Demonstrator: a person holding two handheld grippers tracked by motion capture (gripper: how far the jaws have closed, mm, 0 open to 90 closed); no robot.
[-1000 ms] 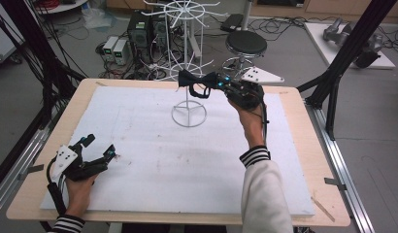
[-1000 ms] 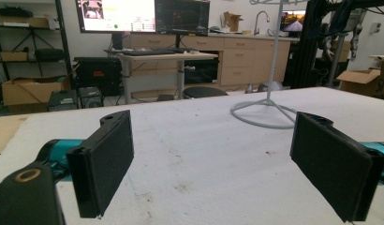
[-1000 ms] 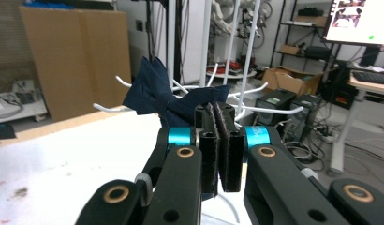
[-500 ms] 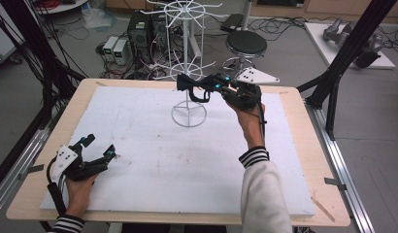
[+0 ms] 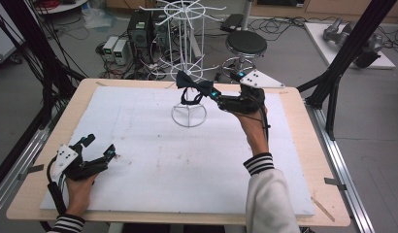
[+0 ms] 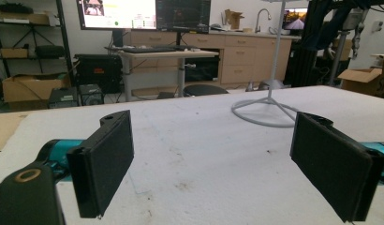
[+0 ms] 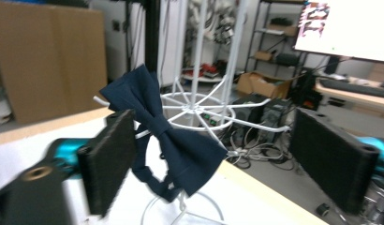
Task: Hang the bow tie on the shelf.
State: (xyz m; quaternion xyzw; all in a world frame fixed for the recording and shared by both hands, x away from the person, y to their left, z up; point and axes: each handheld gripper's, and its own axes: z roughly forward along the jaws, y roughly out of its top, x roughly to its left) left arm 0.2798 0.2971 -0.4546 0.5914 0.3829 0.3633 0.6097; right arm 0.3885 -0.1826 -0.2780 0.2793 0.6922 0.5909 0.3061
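Note:
A dark blue bow tie (image 5: 193, 87) hangs by its strap on a low arm of the white wire rack (image 5: 189, 48) at the far middle of the board. In the right gripper view the bow tie (image 7: 166, 136) hangs just in front of the left jaw, with the rack (image 7: 195, 108) behind it. My right gripper (image 5: 214, 94) is raised at the tie and open (image 7: 218, 126), its jaws wide apart. My left gripper (image 5: 100, 144) rests on the board at the near left, open and holding nothing (image 6: 209, 140). The rack's ring base (image 6: 265, 112) stands ahead of it.
A white foam board (image 5: 153, 160) covers most of the wooden table (image 5: 41, 189). Black frame posts (image 5: 333, 82) stand at the table's sides. A stool (image 5: 245, 44) and electronics boxes (image 5: 139, 29) sit on the floor beyond the far edge.
The right gripper has shifted slightly at the rack, while the bow tie stays on the rack arm. The left gripper has not moved.

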